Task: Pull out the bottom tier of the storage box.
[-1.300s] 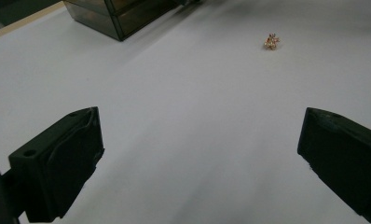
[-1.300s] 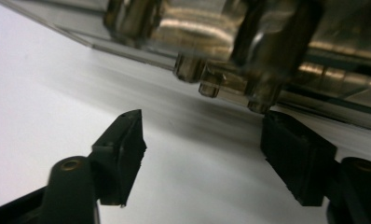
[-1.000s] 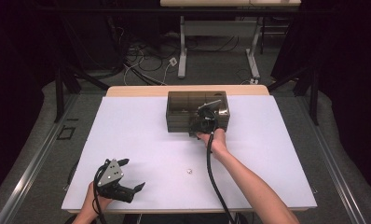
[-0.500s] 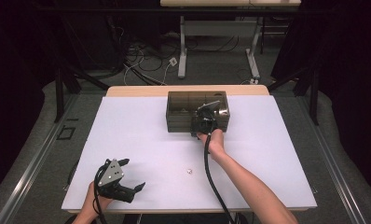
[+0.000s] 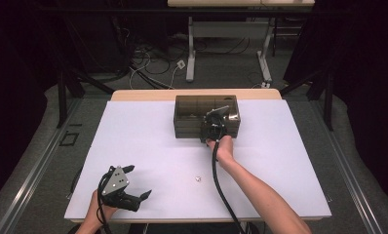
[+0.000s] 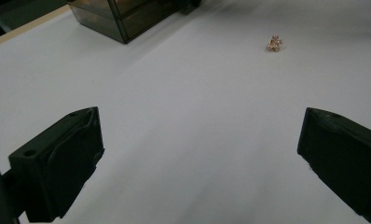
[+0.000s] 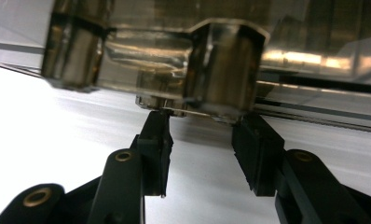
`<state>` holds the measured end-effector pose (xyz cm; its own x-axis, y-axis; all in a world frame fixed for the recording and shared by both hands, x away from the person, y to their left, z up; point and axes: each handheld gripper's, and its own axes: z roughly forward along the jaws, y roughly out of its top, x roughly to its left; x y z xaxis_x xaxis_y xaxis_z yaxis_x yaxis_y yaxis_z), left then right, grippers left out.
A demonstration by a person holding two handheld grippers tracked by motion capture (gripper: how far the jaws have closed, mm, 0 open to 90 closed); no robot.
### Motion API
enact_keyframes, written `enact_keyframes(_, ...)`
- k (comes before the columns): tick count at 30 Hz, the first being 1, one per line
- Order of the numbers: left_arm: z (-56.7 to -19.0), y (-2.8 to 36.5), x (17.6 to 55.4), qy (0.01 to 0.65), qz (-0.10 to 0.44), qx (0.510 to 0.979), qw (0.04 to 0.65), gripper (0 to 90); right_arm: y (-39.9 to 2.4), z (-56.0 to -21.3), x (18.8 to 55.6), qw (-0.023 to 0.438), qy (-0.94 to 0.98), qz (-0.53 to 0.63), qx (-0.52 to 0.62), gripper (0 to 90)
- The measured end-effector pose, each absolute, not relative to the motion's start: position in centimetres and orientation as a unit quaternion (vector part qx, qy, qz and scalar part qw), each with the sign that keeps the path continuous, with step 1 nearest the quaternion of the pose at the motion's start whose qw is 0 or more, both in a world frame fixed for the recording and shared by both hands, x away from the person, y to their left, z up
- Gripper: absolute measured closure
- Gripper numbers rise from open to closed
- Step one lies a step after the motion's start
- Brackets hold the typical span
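A dark translucent drawer box (image 5: 206, 106) stands at the back middle of the white table (image 5: 280, 146). My right gripper (image 5: 210, 130) is pressed up to its front face. In the right gripper view the jaws (image 7: 202, 122) stand a little apart, their tips under a protruding drawer handle (image 7: 225, 65), with nothing clamped between them. My left gripper (image 5: 137, 181) rests near the front left edge, open wide (image 6: 200, 158) and empty. A tiny gold-coloured trinket (image 5: 197, 179) lies on the table between the two hands, ahead of the left jaws (image 6: 274, 43).
The right gripper's black cable (image 5: 221, 190) trails along the forearm to the front edge. A wooden strip (image 5: 133, 95) shows at the table's back edge. Desk legs and floor cables (image 5: 192, 63) lie beyond the table.
The right hand has edged slightly left along the box front. The left gripper and the trinket have not moved.
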<state>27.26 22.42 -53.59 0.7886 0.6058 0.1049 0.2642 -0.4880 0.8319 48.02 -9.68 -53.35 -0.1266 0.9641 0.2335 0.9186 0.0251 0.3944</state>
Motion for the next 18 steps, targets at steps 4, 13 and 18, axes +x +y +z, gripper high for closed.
enact_keyframes(4, -53.6, 22.34, 27.28, 0.255, 0.195, 0.843, 0.431, 0.3, -9.71, -53.34, 48.0, 0.049, 0.714, 0.229, 0.66, 57.3)
enact_keyframes(13, -53.58, 22.36, 27.24, 0.255, 0.196, 0.844, 0.43, 0.2, -9.75, -53.37, 47.61, 0.047, 0.714, 0.232, 0.659, 57.3)
enact_keyframes(18, -53.6, 22.33, 27.25, 0.255, 0.194, 0.844, 0.431, 0.3, -9.84, -53.39, 47.29, 0.046, 0.717, 0.234, 0.655, 57.3)
